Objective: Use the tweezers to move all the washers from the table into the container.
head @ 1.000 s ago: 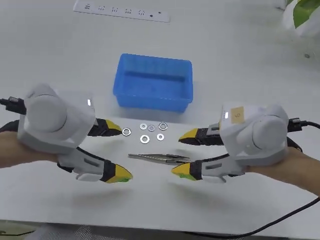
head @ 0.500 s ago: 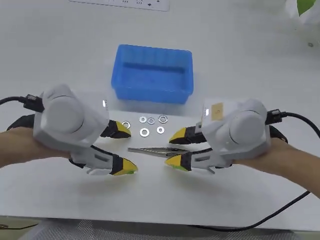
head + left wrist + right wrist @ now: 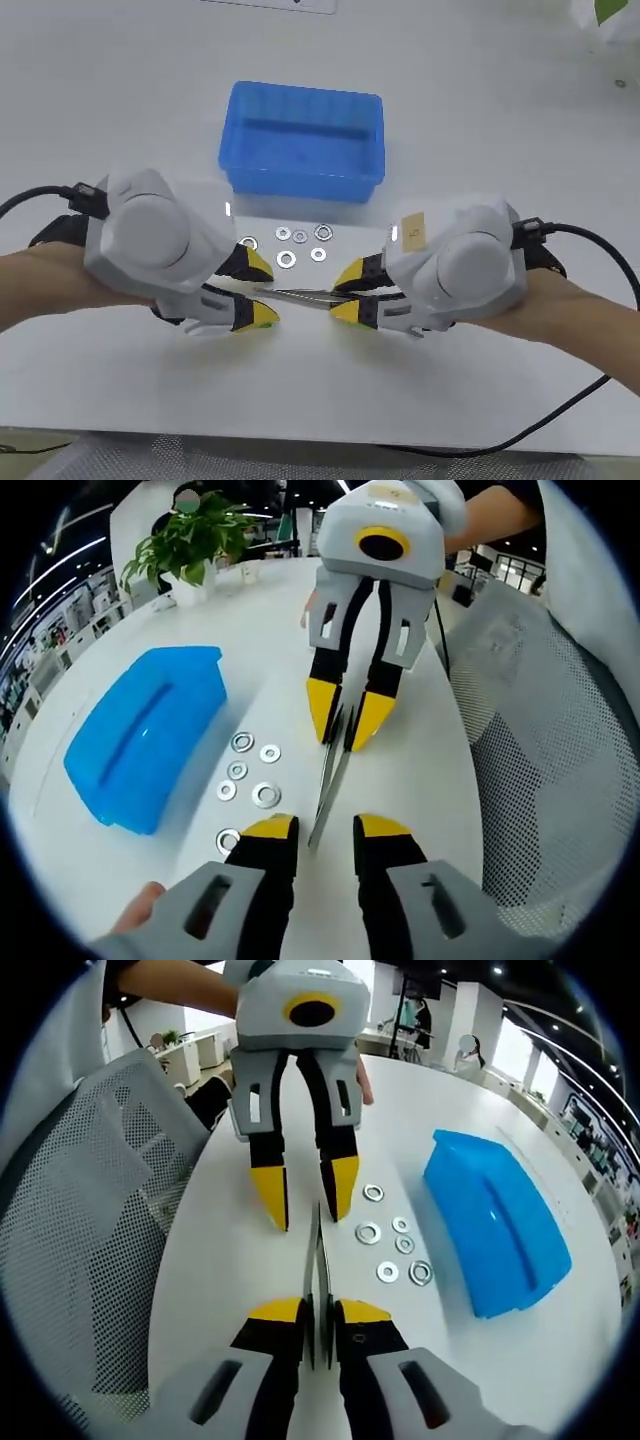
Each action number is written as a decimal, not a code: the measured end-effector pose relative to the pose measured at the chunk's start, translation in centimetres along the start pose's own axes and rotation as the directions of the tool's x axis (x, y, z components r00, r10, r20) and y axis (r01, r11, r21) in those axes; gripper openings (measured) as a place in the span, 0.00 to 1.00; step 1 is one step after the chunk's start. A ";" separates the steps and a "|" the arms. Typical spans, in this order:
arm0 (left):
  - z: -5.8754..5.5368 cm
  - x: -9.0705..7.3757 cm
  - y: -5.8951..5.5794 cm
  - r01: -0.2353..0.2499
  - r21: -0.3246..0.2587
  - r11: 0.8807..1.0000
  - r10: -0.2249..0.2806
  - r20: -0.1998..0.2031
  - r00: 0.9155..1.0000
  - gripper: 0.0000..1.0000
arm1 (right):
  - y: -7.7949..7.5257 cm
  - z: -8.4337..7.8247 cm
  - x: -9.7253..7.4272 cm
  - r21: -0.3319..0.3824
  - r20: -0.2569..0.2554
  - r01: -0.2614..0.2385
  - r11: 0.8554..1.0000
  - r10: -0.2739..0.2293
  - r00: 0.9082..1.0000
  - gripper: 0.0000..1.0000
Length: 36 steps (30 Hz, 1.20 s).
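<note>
Both sides have drawn in toward the middle over the last second. The left gripper (image 3: 260, 290) and the right gripper (image 3: 342, 294) now face each other tip to tip across the tweezers (image 3: 300, 293), where a moment ago they stood well apart. The tweezers lie flat on the table (image 3: 480, 120) in the same spot as before, running lengthways between the two, with one end reaching in between each pair of jaws.

The left gripper's jaws stand apart, astride their end of the tweezers and not touching it as far as I can see. The right gripper's jaws have narrowed a good deal and sit nearly together with the other end between them. Whether they are already pinching it I cannot tell.

Six washers (image 3: 286, 259) lie loose on the table just beyond the tweezers, between them and the blue box (image 3: 300, 185). None of them has shifted, and the box looks empty.

To my eye the job proper hasn't begun, and this is only the picking-up of the tool. I'd guess the right side takes the hold while the left steadies the far end. Thin flat metal on a smooth top is awkward to get under. Squeezed off-centre, it could skid or swing toward the washers.
</note>
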<state>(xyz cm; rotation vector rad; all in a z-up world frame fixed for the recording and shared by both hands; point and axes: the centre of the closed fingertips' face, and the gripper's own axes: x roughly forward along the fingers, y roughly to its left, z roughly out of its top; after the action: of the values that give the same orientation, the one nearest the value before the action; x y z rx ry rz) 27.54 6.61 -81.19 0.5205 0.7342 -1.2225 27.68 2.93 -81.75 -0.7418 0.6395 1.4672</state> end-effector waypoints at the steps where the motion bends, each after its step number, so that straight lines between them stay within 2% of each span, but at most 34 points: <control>1: 0.0 0.0 0.0 0.000 0.002 1.000 0.000 -0.001 1.000 0.25 | 0.0 0.0 0.0 -0.001 -0.001 -0.001 1.000 0.001 1.000 0.13; 7: -0.1 0.0 0.2 0.011 0.010 1.000 -0.011 -0.010 1.000 0.16 | 0.0 0.1 0.1 -0.010 -0.008 -0.003 1.000 0.003 1.000 0.12; 14: -0.3 0.1 0.7 0.002 0.066 0.998 0.001 -0.049 0.999 0.07 | 0.0 0.1 0.1 -0.007 -0.017 -0.001 1.000 0.001 1.000 0.10; 18: -0.3 0.2 0.6 0.031 0.103 0.994 -0.023 -0.077 0.997 0.06 | -0.1 0.1 0.1 -0.004 -0.028 0.002 1.000 -0.002 1.000 0.09; 21: -0.3 0.2 0.4 0.052 0.106 0.993 -0.042 -0.096 0.994 0.05 | -0.1 0.1 0.1 -0.006 -0.031 0.001 1.000 -0.001 1.000 0.08; 22: -0.4 0.1 0.2 0.070 0.109 0.992 -0.057 -0.116 0.992 0.05 | 0.0 0.2 0.1 -0.013 -0.029 -0.001 1.000 0.001 1.000 0.08; 24: -0.5 0.0 -0.2 0.108 0.172 0.979 -0.084 -0.143 0.986 0.05 | 0.1 0.3 0.2 -0.016 -0.027 -0.012 1.000 0.012 1.000 0.08; 25: -0.6 0.0 -0.3 0.115 0.164 0.980 -0.091 -0.146 0.985 0.05 | 0.2 0.4 0.2 -0.022 -0.024 -0.017 1.000 0.017 1.000 0.08; 27: -0.7 -0.4 -0.8 0.146 0.093 0.985 -0.131 -0.145 0.981 0.05 | 0.7 0.6 0.3 -0.037 -0.019 -0.025 0.999 0.025 1.000 0.07; 28: -0.7 -0.6 -0.8 0.151 0.081 0.985 -0.138 -0.145 0.980 0.05 | 0.9 0.6 0.3 -0.038 -0.016 -0.028 0.999 0.028 0.999 0.07; 32: -0.9 -1.4 -1.2 0.163 0.098 0.982 -0.146 -0.164 0.976 0.05 | 1.4 1.2 0.5 -0.026 0.016 -0.033 0.999 0.033 0.999 0.07; 36: -0.5 -2.6 -1.2 0.161 0.100 0.982 -0.143 -0.169 0.975 0.05 | 1.4 1.8 0.6 -0.042 0.040 -0.019 0.999 0.021 0.999 0.07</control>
<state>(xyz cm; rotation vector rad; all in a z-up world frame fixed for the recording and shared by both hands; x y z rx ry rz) 25.83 8.28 -79.56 0.6724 0.8574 -1.3822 26.14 4.65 -81.09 -0.7376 0.5888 1.5138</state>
